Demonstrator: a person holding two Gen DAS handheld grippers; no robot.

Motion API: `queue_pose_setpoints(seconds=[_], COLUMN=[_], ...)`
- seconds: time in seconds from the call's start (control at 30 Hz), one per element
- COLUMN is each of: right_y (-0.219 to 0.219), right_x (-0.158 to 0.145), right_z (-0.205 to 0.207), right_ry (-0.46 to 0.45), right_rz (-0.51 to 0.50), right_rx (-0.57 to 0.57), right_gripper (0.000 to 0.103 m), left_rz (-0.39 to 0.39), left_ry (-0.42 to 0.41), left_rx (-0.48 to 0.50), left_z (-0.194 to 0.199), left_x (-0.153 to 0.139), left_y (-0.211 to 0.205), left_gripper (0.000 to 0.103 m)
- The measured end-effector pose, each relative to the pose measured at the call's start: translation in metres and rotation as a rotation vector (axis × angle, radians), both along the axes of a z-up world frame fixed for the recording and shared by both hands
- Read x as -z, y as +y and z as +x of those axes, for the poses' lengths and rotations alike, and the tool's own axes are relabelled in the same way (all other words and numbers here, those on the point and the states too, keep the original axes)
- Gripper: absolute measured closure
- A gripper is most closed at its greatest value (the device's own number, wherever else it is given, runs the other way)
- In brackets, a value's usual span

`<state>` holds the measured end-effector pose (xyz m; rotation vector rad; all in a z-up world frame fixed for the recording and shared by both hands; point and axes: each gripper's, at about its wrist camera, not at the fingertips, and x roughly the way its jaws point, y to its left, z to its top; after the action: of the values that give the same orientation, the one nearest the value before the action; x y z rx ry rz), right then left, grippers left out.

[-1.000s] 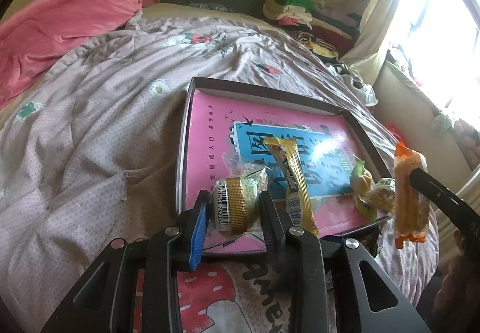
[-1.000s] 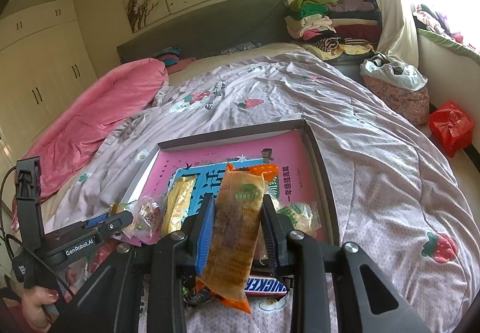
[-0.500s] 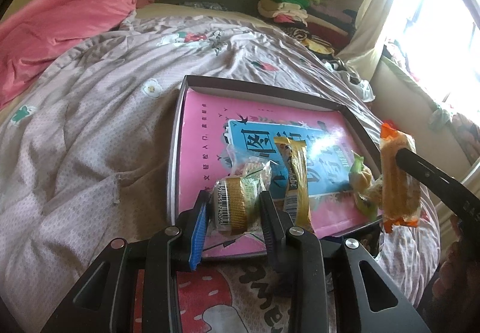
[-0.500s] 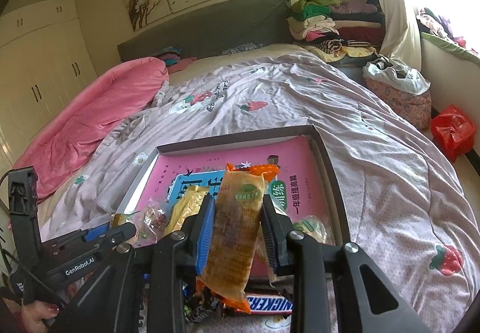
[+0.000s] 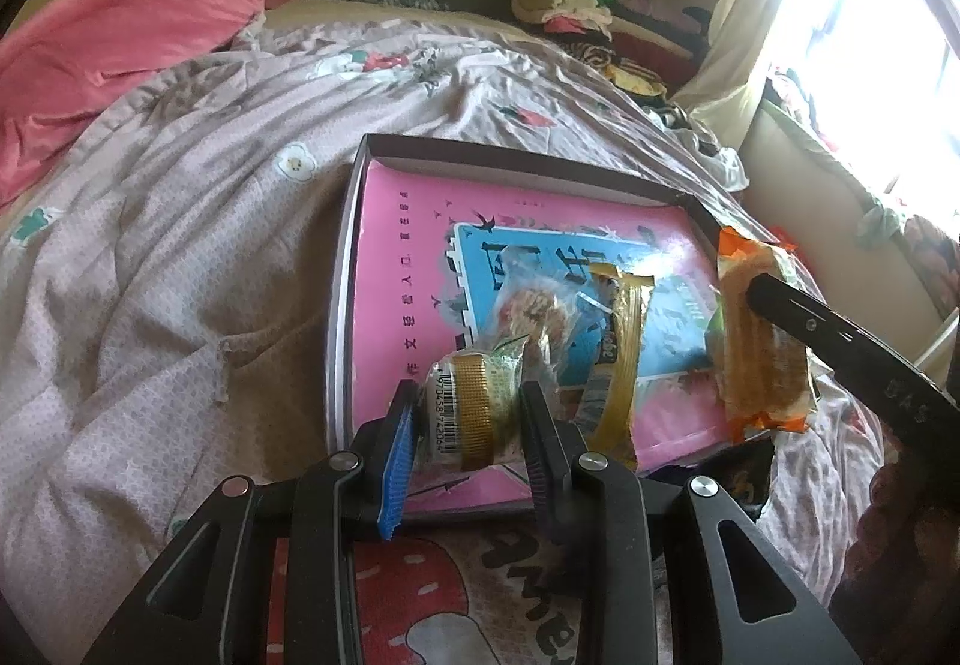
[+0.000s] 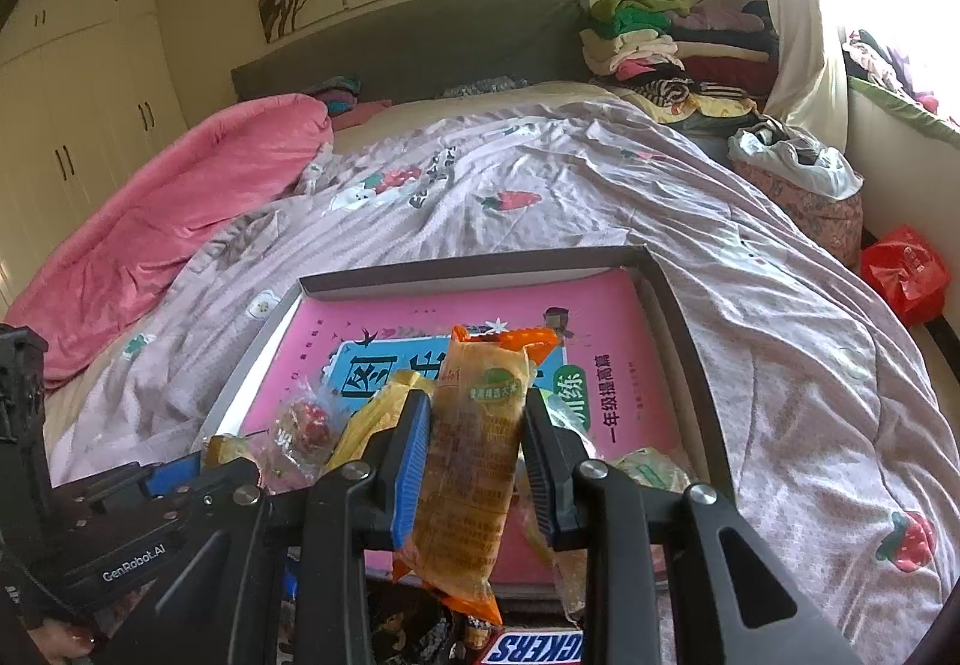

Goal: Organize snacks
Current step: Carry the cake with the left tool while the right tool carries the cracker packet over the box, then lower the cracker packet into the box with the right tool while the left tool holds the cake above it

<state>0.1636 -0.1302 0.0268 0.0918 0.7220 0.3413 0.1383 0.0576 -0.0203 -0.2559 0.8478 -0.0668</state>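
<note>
A shallow dark tray (image 5: 510, 155) (image 6: 480, 263) lined with a pink book lies on the bed. My left gripper (image 5: 468, 395) is shut on a small gold-banded snack pack (image 5: 474, 407) over the tray's near left part. My right gripper (image 6: 477, 413) is shut on a long orange snack packet (image 6: 480, 443) (image 5: 759, 347), held upright over the tray's near right side. On the book lie a yellow bar (image 5: 621, 353) (image 6: 372, 413), a clear-wrapped sweet (image 5: 528, 305) (image 6: 300, 419) and a greenish pack (image 6: 648, 467). The left gripper (image 6: 150, 497) shows low at the left in the right wrist view.
A Snickers bar (image 6: 534, 647) and other dark wrappers lie on the bed below the tray's near edge. A pink duvet (image 5: 120, 41) is heaped at the far left. Folded clothes (image 6: 642, 29) are stacked by the headboard. A red bag (image 6: 906, 269) sits on the floor at the right.
My right gripper has carried the orange packet forward, further over the tray and nearer the left gripper. The left gripper has kept its place and its hold.
</note>
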Motion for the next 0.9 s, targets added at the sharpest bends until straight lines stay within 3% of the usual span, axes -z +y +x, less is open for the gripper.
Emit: queue_pose_setpoints(seconds=[0.67, 0.9], right_y=[0.016, 0.015], right_x=[0.011, 0.017], right_z=[0.002, 0.008], right_ry=[-0.008, 0.032], right_rz=[-0.046, -0.049], right_rx=[-0.058, -0.033], right_gripper=[0.072, 0.072], left_rz=[0.013, 0.011], left_ry=[0.002, 0.002], left_rx=[0.034, 0.035], left_z=[0.0, -0.001], left_x=[0.003, 0.004], left_y=[-0.005, -0.005], left_gripper=[0.069, 0.069])
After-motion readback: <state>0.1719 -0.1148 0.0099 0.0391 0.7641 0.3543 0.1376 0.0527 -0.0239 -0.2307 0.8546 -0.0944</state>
